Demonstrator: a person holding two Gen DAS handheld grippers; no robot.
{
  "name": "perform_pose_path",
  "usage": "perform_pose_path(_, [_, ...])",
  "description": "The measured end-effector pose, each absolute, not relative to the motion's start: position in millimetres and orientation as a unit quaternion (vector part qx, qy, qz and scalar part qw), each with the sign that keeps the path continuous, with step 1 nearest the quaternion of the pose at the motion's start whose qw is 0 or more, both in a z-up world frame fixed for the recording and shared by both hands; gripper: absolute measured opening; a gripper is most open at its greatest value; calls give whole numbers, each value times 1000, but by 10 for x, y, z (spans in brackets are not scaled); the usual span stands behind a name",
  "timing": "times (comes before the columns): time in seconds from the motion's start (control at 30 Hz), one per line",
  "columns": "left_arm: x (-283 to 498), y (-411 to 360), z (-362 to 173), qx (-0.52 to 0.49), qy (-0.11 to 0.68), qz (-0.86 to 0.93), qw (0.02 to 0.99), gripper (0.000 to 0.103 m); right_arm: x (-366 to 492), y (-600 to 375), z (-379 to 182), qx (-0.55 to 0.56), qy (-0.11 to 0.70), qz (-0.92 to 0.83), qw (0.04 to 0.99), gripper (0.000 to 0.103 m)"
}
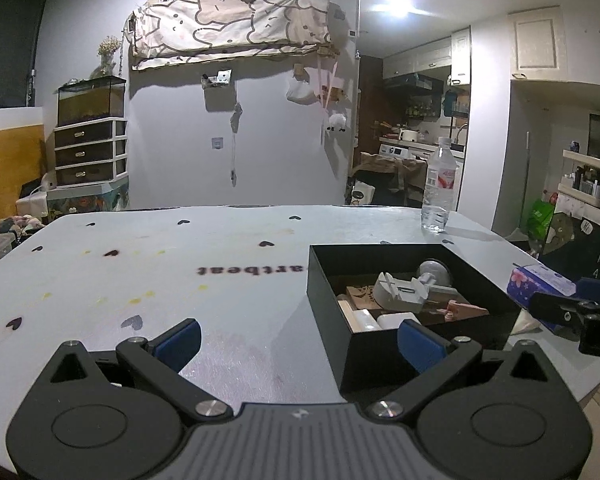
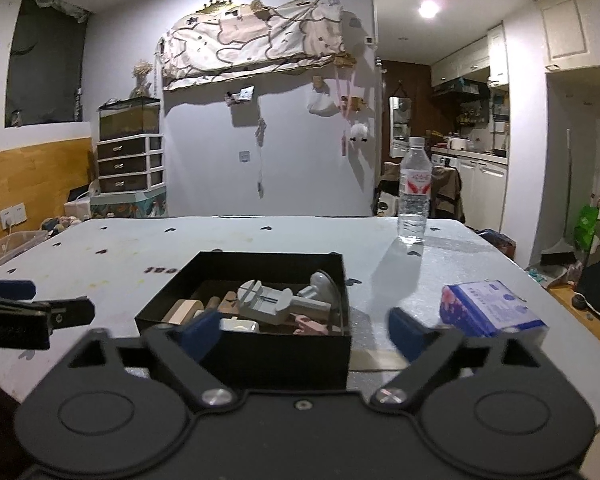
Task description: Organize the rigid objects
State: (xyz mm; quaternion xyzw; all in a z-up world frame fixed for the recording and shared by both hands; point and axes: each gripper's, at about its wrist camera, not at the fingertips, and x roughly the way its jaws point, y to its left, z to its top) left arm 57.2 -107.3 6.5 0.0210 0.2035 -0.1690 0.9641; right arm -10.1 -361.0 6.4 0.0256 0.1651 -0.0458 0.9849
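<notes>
1. The left hand-held gripper [image 1: 298,344], black with blue pads, hangs over the near edge of the pale grey desk [image 1: 140,280] printed with small dark hearts; its jaws are spread wide with nothing between them, only bare desk surface and the near left corner of the box behind.
2. The right hand-held gripper [image 2: 304,332], of the same black and blue build, also stands at the near edge with its jaws wide apart and gripping nothing; the near wall of the box shows between the pads without touching them.
3. The open black rectangular box [image 2: 260,344] sits on the right half of the desk, just beyond both grippers.
4. Inside the box lie the rigid objects: a grey plastic clamp-like block [image 2: 266,300] on top, a grey domed suction-cup piece [image 2: 320,282] behind it, light wooden blocks [image 2: 188,308] at the left, a white piece [image 2: 240,325] against the near wall and a pink piece [image 2: 310,324] at the near right.
5. A blue and white tissue pack with pink flowers [image 2: 490,308] lies near the right edge of the desk, apart from the box.
6. A clear plastic water bottle with a red and white label [image 2: 414,192] stands upright by the far right corner.
</notes>
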Motion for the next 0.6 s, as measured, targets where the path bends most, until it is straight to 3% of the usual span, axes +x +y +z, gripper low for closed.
perform_pose_path(0.6, [432, -1085, 111, 28, 188, -167, 967, 103, -232, -3644, 65, 30, 148, -70, 986, 103])
